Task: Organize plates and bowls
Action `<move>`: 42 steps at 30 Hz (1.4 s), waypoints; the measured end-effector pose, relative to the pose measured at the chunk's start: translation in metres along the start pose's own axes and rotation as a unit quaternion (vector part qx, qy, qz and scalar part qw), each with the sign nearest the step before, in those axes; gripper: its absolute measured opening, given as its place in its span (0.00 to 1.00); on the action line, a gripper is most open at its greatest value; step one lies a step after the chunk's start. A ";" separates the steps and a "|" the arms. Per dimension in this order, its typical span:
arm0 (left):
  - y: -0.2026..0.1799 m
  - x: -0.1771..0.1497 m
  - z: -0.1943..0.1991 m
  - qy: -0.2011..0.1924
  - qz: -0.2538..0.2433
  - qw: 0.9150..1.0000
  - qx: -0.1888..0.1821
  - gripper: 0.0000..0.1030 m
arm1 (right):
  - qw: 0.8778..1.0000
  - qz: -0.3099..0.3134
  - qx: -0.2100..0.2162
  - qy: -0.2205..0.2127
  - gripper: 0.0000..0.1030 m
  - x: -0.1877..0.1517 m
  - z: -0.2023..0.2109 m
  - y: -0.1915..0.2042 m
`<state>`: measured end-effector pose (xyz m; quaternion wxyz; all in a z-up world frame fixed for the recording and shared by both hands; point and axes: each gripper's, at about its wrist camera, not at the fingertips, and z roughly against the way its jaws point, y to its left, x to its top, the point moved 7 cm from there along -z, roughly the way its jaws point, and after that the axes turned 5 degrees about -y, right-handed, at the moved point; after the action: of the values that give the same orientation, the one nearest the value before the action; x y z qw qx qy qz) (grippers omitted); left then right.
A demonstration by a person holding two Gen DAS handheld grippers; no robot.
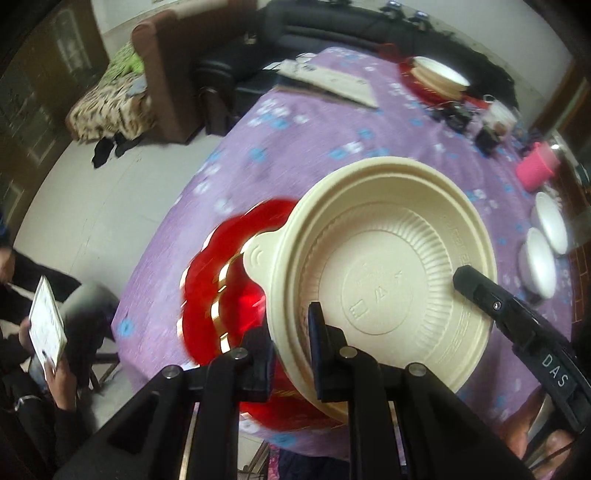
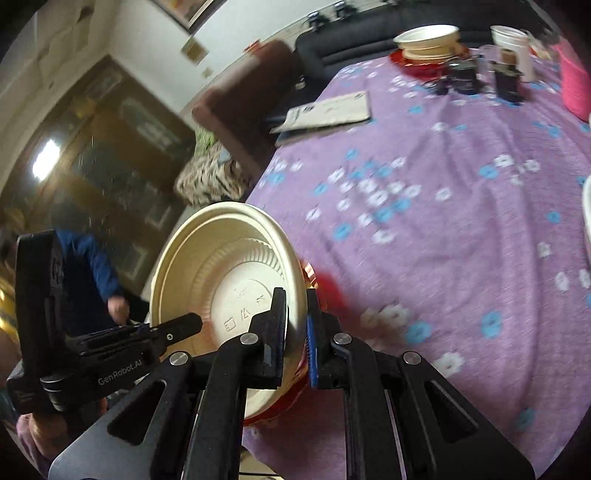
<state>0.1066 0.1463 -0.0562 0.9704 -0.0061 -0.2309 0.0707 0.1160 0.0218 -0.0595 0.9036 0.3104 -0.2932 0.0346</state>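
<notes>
A: Left claw [image 1: 291, 332]?
B: Clamped on the bowl [image 1: 373, 273] at its 6 o'clock rim, one finger inside, one beneath. Seems to pinch the red plate [image 1: 221, 280] under it too.
A: Right claw [image 2: 295, 325]?
B: Likewise closed, biting the same rim further round, toward 3 o'clock, with a red-and-gold edge caught against the outer pad. Enters the left view from 4 o'clock, tip inside the bowl wall.
A: So where, exactly?
B: Between both claws, off the cloth [image 1: 332, 147], tipped, near the close edge. Round, so no long axis worth minding; only a small tab, pointing to 9 o'clock in the left view.
A: Heading where?
B: Probably to the far stack [image 1: 436, 77], at 1 o'clock from the left claw, well apart: another red plate with cream bowls on it. Neither hand nearer in any useful sense; shared load, so best moved together and levelled before release.
A: Anything in the path?
B: Mostly bare purple floral cloth. Booklet [image 1: 332, 81] at 12, dark gadgets [image 1: 458, 114] and a pink cup [image 1: 535, 166] toward 2, two white dishes [image 1: 550, 221] at 3.
A: Room?
B: Brown armchair [image 1: 162, 74] and dark sofa [image 1: 332, 26] beyond the cloth at 11 to 12; a seated person [image 1: 44, 350] at 8, holding a card or booklet. Heavy blur on the red plate, so no telling its exact seat under the bowl.
</notes>
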 end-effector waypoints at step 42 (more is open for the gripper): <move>-0.223 -0.032 0.019 -0.148 -0.150 0.971 -0.110 0.74 | 0.944 0.109 -0.300 -0.083 0.13 -0.044 0.175 -0.224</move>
<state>0.0998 -0.0789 -0.0437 0.9183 -0.0679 -0.3766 -0.1010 0.0452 -0.2548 -0.0934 0.9181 -0.0075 -0.3958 0.0171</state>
